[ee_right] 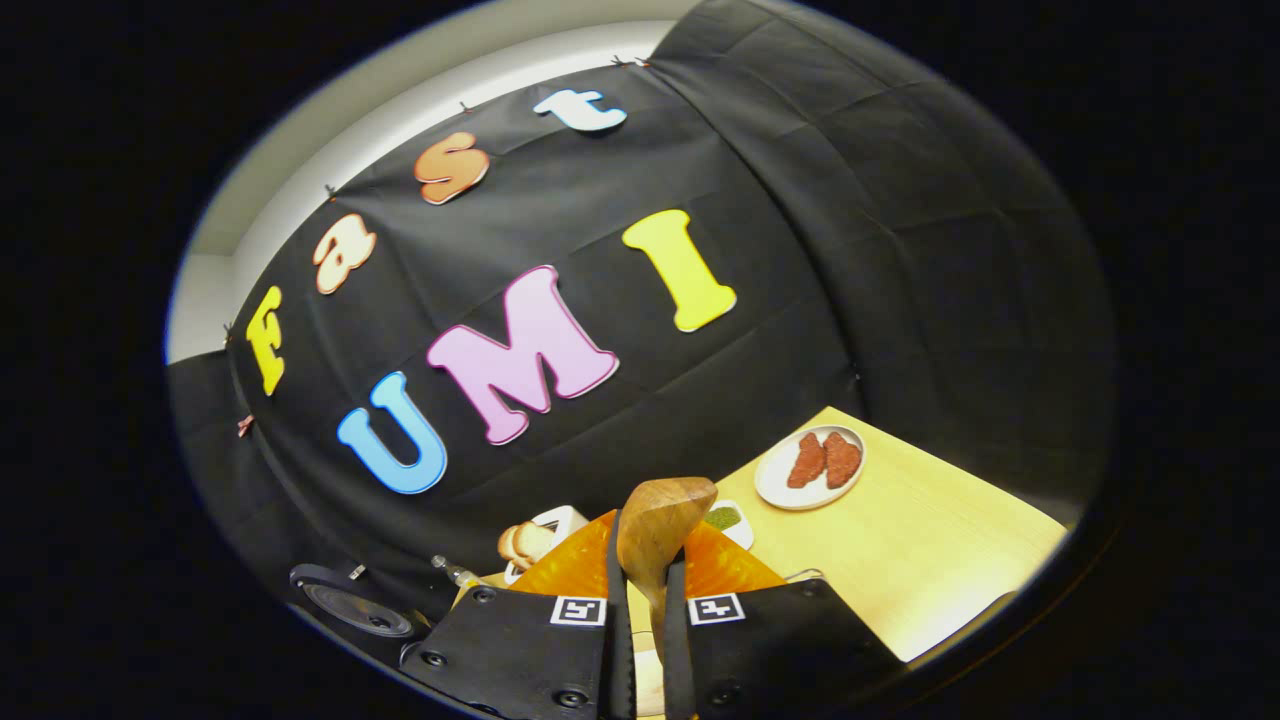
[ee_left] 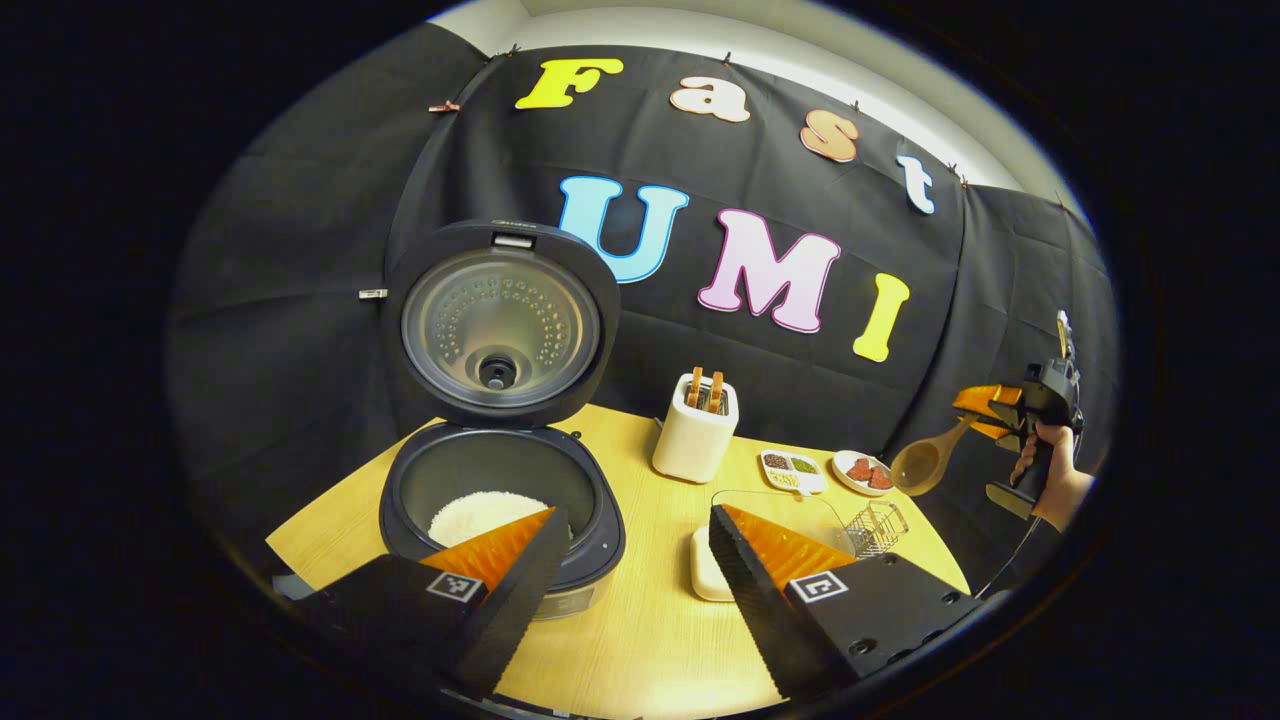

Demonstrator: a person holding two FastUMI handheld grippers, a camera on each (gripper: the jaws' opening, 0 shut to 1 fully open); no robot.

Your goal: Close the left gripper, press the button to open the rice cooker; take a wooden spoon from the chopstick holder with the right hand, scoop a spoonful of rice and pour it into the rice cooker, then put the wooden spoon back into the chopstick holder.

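The rice cooker (ee_left: 500, 480) at nine o'clock looks like glossy dark plastic, its raised lid (ee_left: 500, 322) lined with dimpled shiny metal. The table (ee_left: 640, 620) shows pale matt wood grain. The wooden spoon (ee_right: 660, 525) is smooth, lightly sheened. At twelve o'clock, a glossy white chopstick holder (ee_left: 694, 440).

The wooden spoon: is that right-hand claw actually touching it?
Touching. In the right gripper view both fingers press against the wooden spoon, its handle clamped between them in the right gripper.
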